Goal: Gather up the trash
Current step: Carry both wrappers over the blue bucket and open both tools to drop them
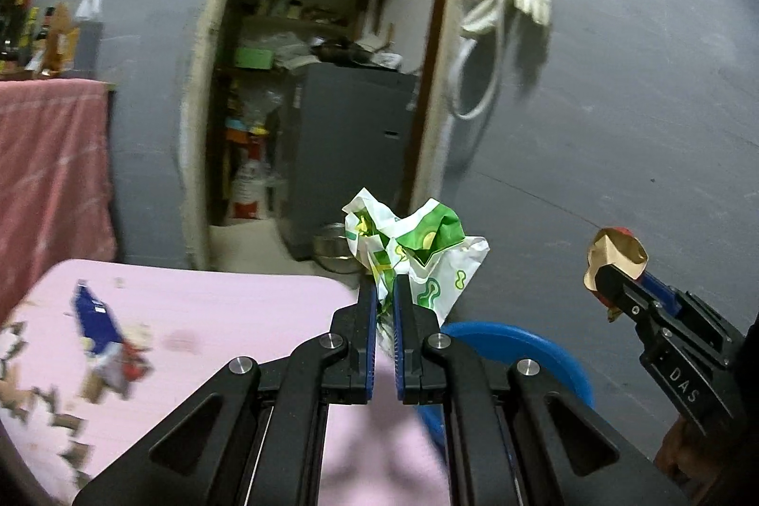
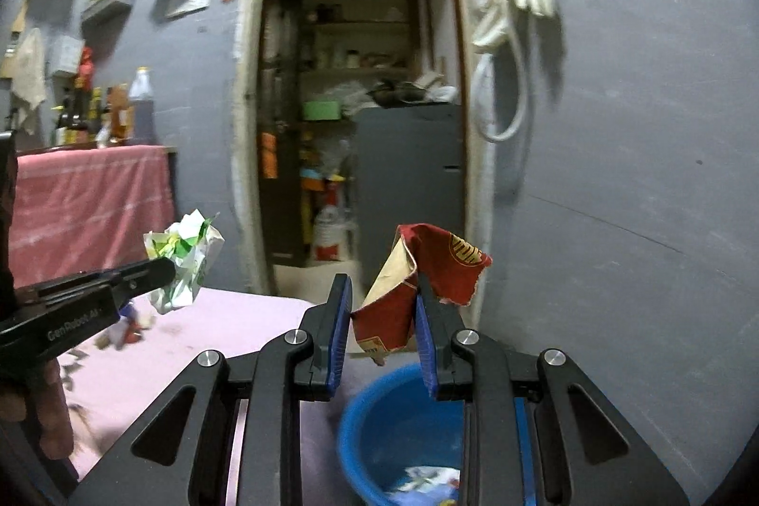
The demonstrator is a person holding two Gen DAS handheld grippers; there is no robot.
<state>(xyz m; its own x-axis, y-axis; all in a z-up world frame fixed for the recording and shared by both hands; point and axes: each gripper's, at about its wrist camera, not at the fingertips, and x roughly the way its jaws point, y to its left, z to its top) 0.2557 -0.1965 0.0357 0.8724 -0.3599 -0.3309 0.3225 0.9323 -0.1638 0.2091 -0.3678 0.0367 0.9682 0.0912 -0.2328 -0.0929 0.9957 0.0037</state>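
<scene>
- Blur softens the litter on the pink table (image 1: 199, 316): a blue wrapper (image 1: 97, 318) near its left edge and brown scraps (image 1: 28, 401) along that edge cannot be read; in the right wrist view the same litter is partly hidden behind the left gripper's body.
- Blue tub (image 2: 393, 425), standing just past the table's right edge, is cut off by the gripper linkage in both views; only part of its rim and inside shows, with pale, blurred wrappers (image 2: 427, 487) at the bottom.
- Doorway (image 1: 332, 79) behind opens on dim shelves and a grey cabinet (image 1: 351, 154); the shelf contents are too dark to name.
- Left gripper (image 1: 385, 292): jaws clenched almost fully together, pinching the lower part of a crumpled green-and-white wrapper (image 1: 417, 249), which stands up above the fingertips, over the table's far right corner; the pinched portion is hidden between the blue pads (image 1: 372, 330).
- Right gripper (image 2: 384, 306): jaws part-way open, clamped on a torn red-and-tan packet (image 2: 417, 292), held in the air above the tub; its lower end hangs between the pads and its print is unreadable.
- Hands on each handle are only slivers at the frame edges.
</scene>
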